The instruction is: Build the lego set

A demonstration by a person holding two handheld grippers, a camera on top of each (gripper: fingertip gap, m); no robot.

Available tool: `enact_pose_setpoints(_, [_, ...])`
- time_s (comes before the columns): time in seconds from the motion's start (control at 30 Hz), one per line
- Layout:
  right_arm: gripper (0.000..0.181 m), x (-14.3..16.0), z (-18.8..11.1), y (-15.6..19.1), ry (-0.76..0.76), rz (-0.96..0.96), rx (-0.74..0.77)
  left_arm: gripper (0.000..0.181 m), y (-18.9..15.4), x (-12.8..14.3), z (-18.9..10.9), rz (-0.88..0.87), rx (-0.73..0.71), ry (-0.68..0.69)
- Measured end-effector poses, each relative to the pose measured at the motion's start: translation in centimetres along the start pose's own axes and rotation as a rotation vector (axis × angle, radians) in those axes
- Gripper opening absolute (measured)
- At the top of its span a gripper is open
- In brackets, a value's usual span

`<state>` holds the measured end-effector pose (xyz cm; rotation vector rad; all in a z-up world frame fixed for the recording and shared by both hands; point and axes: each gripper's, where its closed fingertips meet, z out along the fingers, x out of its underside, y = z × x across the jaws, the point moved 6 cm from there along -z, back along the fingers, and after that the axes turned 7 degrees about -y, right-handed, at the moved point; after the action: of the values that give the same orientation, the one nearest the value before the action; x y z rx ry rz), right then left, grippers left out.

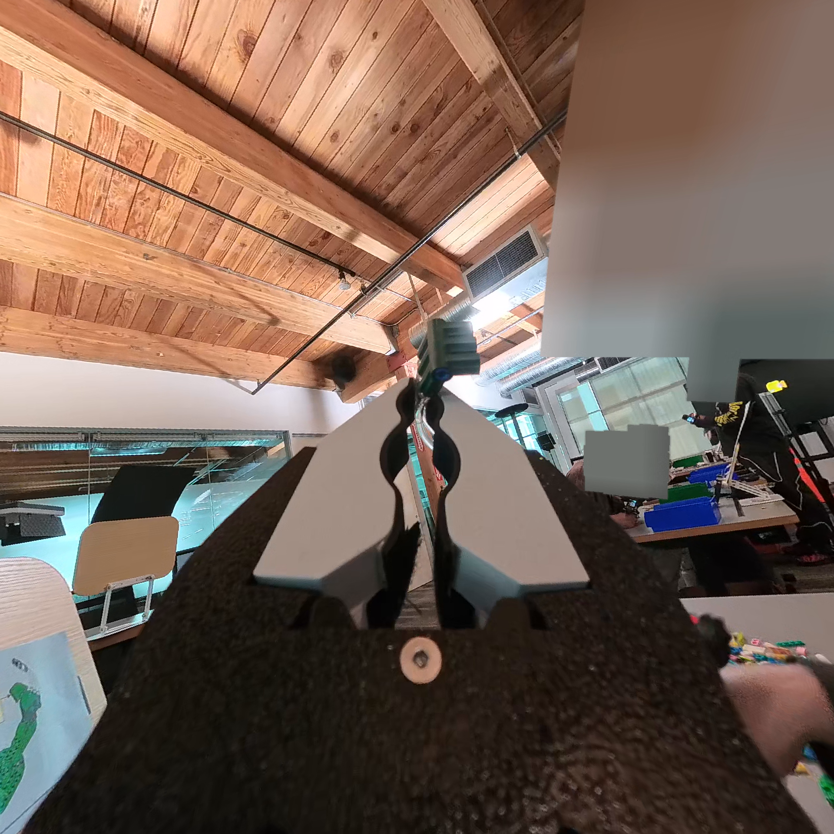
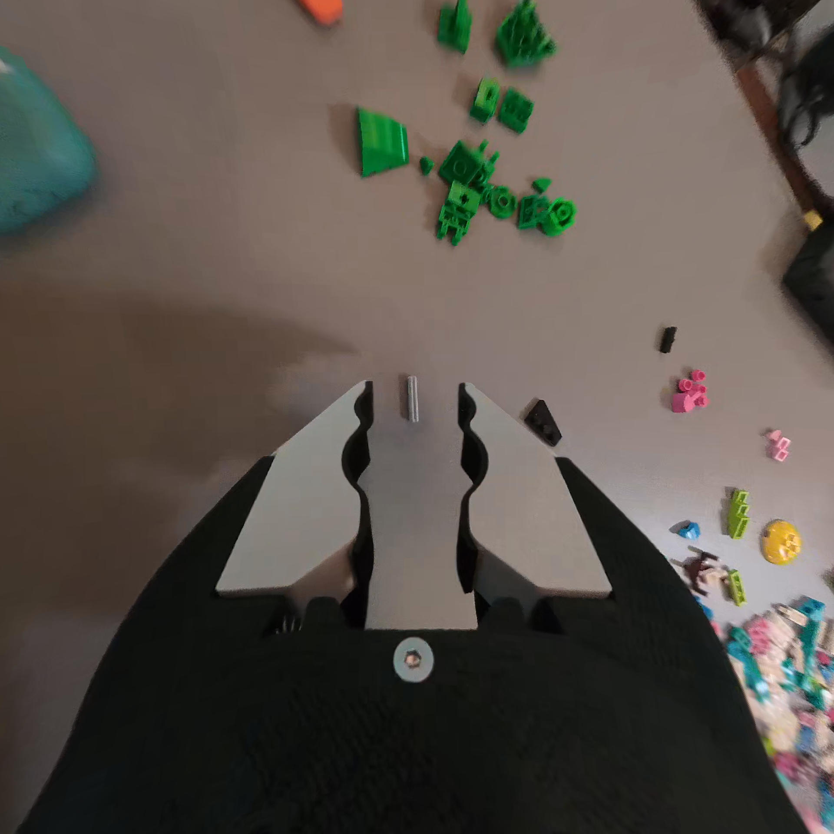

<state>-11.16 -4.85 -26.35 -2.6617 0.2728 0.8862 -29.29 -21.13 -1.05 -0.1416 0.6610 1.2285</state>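
My left gripper [image 1: 426,388] points up toward the ceiling and is shut on a small lego assembly [image 1: 447,349]: a dark green ribbed piece with a blue pin at its base, sticking out past the fingertips. My right gripper [image 2: 415,388] is open just above the grey table [image 2: 225,271]. A small light grey lego axle [image 2: 412,399] lies on the table between its fingertips, touching neither finger. A small black lego plate [image 2: 544,422] lies just right of the right finger.
Loose green lego pieces [image 2: 469,180] lie farther ahead. Pink pieces [image 2: 688,392], a lime piece [image 2: 738,514], a yellow dome [image 2: 780,547] and a mixed pile [image 2: 785,677] lie right. A teal object [image 2: 40,149] sits left. An instruction booklet [image 1: 27,722] lies lower left. About 40 cm separates my left fingertips from my right. The small black lego plate [image 2: 544,422] lies some 7 cm from my right tips, 45 cm from my left tips.
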Motion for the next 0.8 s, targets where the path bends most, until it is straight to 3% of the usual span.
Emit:
enact_pose_setpoints(0.1, [0.039, -0.3, -5.7, -1.5, -0.307, 0.108, -0.019, 0.000, 0.1, -0.1, -0.1, 0.005, -0.002, 0.004])
enact_pose_setpoints(0.2, [0.039, 2.3, -13.6, -6.3, -0.544, 0.233, 0.171, 0.000, 0.3, -0.4, -0.3, 0.026, -0.012, 0.007])
enact_pose_setpoints(0.3, [0.040, 7.3, -19.7, -10.0, -0.599, 0.305, 0.368, 0.000, 0.4, -0.5, -0.3, 0.034, -0.019, 0.006])
enact_pose_setpoints(0.37, [0.040, 10.6, -22.2, -11.2, -0.568, 0.306, 0.459, 0.001, 0.1, -0.3, 0.0, 0.036, -0.017, 0.010])
enact_pose_setpoints(0.47, [0.039, 14.9, -24.1, -12.1, -0.493, 0.270, 0.538, 0.000, -1.0, 0.4, 0.7, 0.053, -0.007, 0.027])
enact_pose_setpoints(0.57, [0.040, 18.4, -23.6, -12.5, -0.426, 0.284, 0.456, 0.000, -3.1, 1.9, 1.7, 0.057, 0.009, 0.041])
enact_pose_setpoints(0.8, [0.037, 23.6, -22.1, -13.6, -0.301, 0.210, 0.260, 0.001, -11.3, 10.2, 4.0, -0.102, 0.000, 0.058])
